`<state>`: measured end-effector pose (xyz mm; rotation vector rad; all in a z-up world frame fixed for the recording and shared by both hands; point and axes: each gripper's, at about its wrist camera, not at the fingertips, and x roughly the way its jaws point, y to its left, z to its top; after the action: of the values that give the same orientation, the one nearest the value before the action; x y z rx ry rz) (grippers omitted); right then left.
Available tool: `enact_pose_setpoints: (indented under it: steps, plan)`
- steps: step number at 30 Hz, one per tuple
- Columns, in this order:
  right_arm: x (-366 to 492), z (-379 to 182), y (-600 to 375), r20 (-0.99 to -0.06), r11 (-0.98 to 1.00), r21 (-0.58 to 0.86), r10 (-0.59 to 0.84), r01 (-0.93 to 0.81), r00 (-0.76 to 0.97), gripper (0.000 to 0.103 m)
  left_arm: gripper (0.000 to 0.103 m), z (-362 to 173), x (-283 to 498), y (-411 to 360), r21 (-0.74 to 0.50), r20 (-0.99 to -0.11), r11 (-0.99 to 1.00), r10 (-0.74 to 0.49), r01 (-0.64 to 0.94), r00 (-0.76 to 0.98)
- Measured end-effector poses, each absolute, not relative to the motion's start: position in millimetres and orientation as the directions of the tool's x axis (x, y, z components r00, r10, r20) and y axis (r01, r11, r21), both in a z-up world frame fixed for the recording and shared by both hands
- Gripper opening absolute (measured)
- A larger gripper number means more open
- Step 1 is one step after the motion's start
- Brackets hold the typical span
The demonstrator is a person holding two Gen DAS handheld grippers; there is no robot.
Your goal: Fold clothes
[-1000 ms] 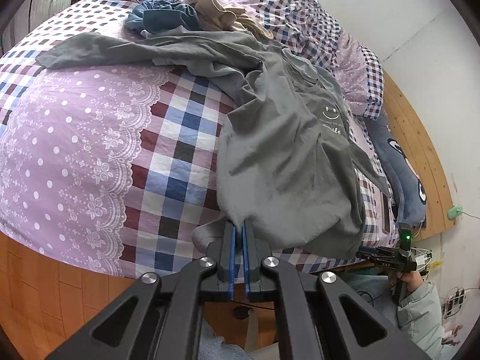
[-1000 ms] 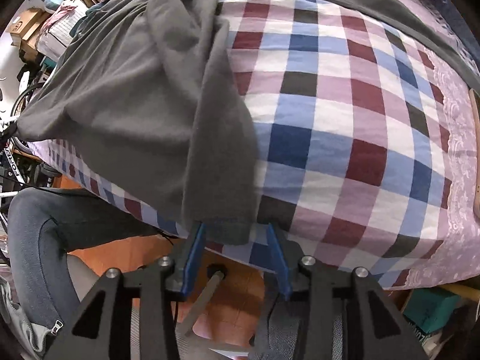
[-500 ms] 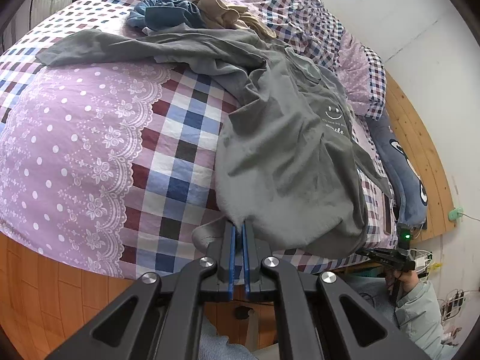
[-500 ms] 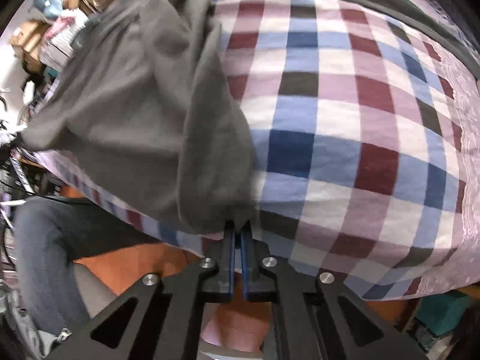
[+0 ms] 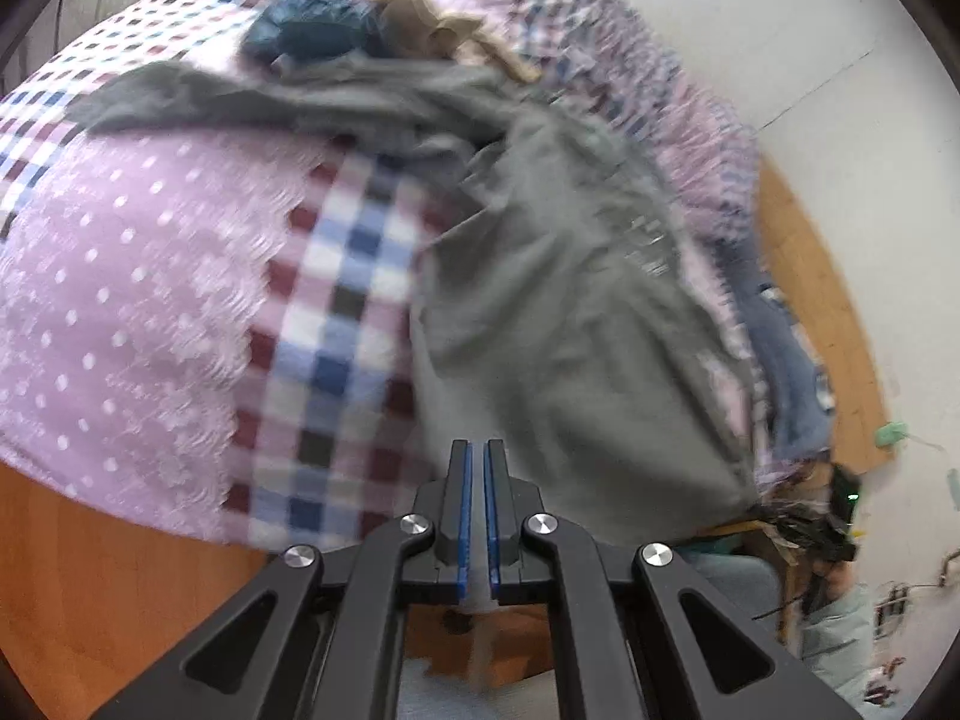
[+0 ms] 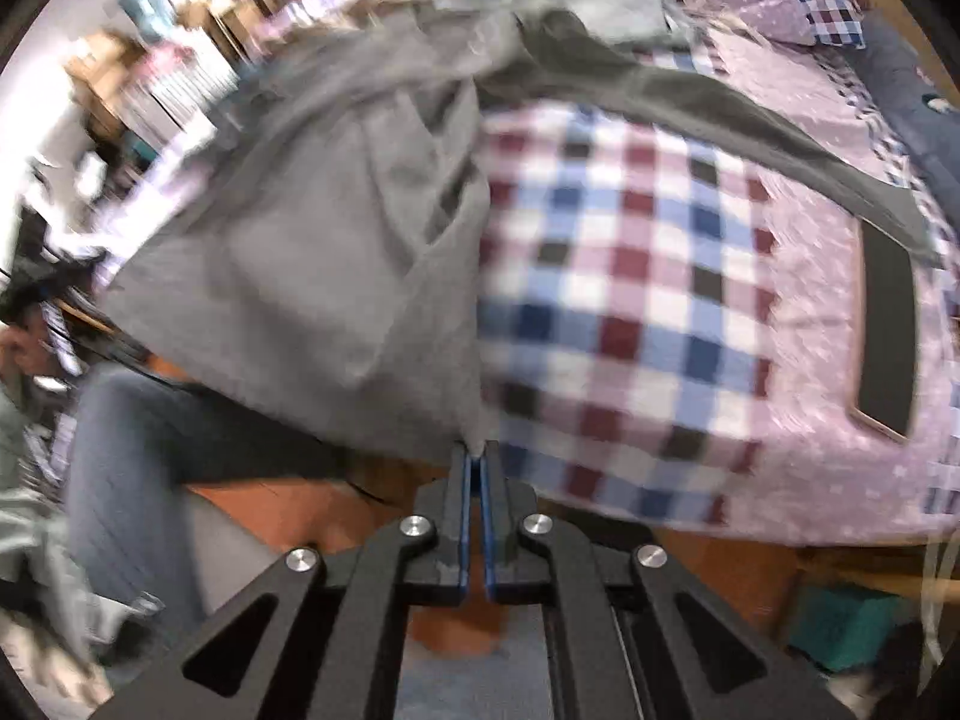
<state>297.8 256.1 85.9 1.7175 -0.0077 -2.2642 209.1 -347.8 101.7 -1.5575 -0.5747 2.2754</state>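
The right gripper (image 6: 475, 462) has its jaws pinched tight on the hem of a grey T-shirt (image 6: 312, 264), lifting it. The left gripper (image 5: 475, 462) also has its jaws clamped on the shirt's edge (image 5: 558, 312). The shirt drapes over a checked bed (image 6: 630, 312).

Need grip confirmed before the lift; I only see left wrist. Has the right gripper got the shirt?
Observer: Yes. The right gripper has its jaws shut on a corner of the grey shirt.
Operator: Anything on the bed near it?
Observer: A flat dark slab, maybe a phone, lies on the bed, off to the right by the sleeve's end.
Operator: Below the hem?
Observer: The person's trouser leg, beside the bed's edge.
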Motion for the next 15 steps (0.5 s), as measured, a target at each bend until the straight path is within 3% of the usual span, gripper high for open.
enact_pose_setpoints:
  steps: [7, 12, 15]
  plan:
    - [291, 53, 243, -0.984, -0.975, 0.051, -0.085, 0.215, -0.155, 0.002, 0.003, 75, 214, -341, -0.371, -0.886, -0.929, 0.357, -0.01, -0.296]
    - [297, 56, 254, -0.993, -0.975, -0.05, 0.026, 0.214, -0.114, 0.003, 0.003, 82, 218, -341, -0.378, -0.869, -0.925, 0.371, -0.044, -0.327]
    - [296, 79, 269, -0.985, -0.985, -0.032, 0.002, 0.167, -0.175, 0.003, 0.003, 91, 218, -342, -0.404, -0.843, -0.913, 0.398, -0.06, -0.361]
